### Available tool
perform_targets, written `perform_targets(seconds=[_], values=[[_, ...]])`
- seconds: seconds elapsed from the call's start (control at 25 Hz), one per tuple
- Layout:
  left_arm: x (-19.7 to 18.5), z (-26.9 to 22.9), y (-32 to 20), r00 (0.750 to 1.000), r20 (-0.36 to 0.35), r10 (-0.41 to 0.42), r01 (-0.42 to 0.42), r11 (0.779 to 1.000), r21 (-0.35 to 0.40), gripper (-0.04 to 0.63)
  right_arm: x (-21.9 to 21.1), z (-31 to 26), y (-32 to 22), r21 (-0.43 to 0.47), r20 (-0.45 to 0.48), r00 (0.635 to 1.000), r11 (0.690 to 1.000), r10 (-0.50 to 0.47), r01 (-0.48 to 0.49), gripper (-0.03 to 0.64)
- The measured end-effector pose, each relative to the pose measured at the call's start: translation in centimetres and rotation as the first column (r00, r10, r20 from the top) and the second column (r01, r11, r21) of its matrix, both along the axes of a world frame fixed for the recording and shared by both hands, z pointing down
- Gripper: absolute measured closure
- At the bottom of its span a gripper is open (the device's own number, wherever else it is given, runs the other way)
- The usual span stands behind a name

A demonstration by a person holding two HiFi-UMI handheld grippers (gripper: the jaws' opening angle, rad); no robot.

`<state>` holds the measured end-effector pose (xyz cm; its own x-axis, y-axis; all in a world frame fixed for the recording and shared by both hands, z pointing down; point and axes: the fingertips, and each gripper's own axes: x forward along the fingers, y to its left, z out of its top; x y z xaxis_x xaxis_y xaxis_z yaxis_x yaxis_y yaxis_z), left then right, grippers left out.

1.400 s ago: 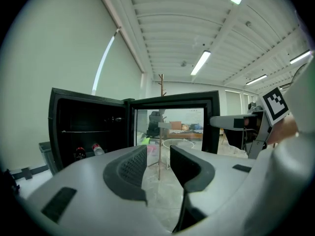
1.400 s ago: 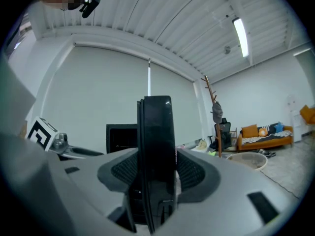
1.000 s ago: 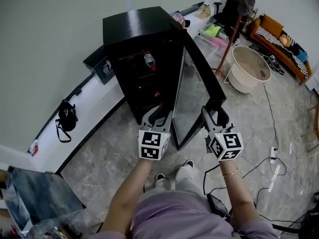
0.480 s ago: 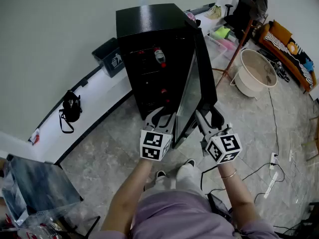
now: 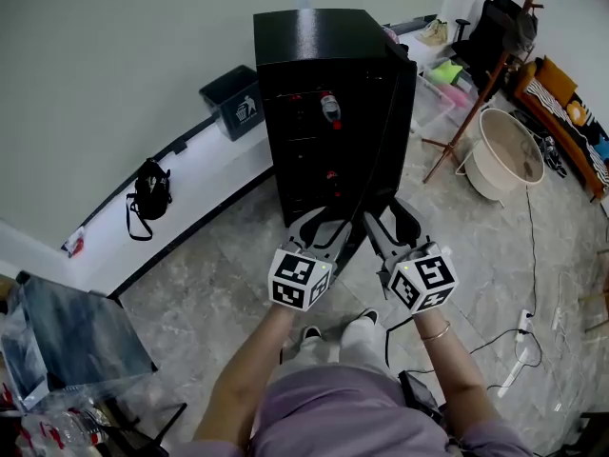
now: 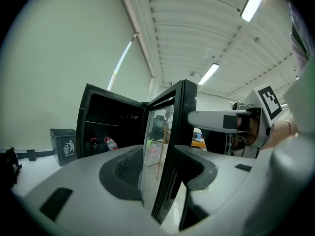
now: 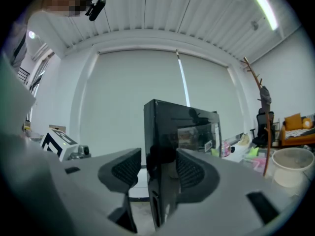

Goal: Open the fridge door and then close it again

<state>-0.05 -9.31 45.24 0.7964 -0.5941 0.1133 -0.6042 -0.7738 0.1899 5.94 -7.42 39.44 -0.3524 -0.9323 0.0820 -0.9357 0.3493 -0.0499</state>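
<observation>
The black fridge (image 5: 314, 36) stands against the wall, and its glass door (image 5: 385, 122) is ajar by a narrow angle. A bottle (image 5: 329, 108) shows on a shelf inside. Both grippers straddle the door's free edge low down. My left gripper (image 5: 328, 219) is on the inner side; its jaws have just been opening and stand open, with the door edge (image 6: 177, 132) between them. My right gripper (image 5: 385, 212) is on the outer side and open, with the door edge (image 7: 162, 132) between its pads, against the right-hand pad. In the left gripper view the right gripper's marker cube (image 6: 268, 97) shows beyond the door.
A dark waste bin (image 5: 235, 103) sits left of the fridge and a black bag (image 5: 149, 193) lies on the white ledge. To the right are a coat stand (image 5: 495, 74), a beige tub (image 5: 509, 150) and floor cables (image 5: 519, 350). A grey crate (image 5: 76, 336) is at lower left.
The door has swung from wide open to nearly against the fridge. Both grippers have travelled with its edge, and the left jaws have widened.
</observation>
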Motion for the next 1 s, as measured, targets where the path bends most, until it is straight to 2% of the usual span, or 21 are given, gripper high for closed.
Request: perform_targets(seconds=[0.32,0.6,0.76,0.92,1.0], values=[[-1.5,-0.1,-0.9,1.0,0.018,-0.008,0.008,1.0,0.027,0.408,-4.1,0.1,-2.6,-0.004,0.001,0.996,0.996,-0.089,0.089,0.405],[-2.1,0.8,-2.5,0.998,0.044,-0.052,0.052,0.999,0.0,0.408,-6.8,0.3,-4.4,-0.009,-0.016,0.987,0.987,-0.159,0.159,0.421],[-2.5,1.8,-4.0,0.994,0.076,-0.078,0.079,0.997,-0.017,0.423,-6.9,0.4,-4.4,-0.009,-0.003,0.989,0.989,-0.151,0.151,0.425],[-4.0,2.1,-6.0,0.982,0.103,-0.16,0.163,0.987,-0.017,0.466,-5.3,1.3,-4.6,-0.036,-0.001,0.994,0.994,-0.107,0.107,0.433],[-4.4,2.2,-6.8,0.974,0.122,-0.191,0.194,0.981,-0.011,0.468,-4.5,1.7,-4.8,-0.049,0.0,0.996,0.995,-0.085,0.084,0.436]])
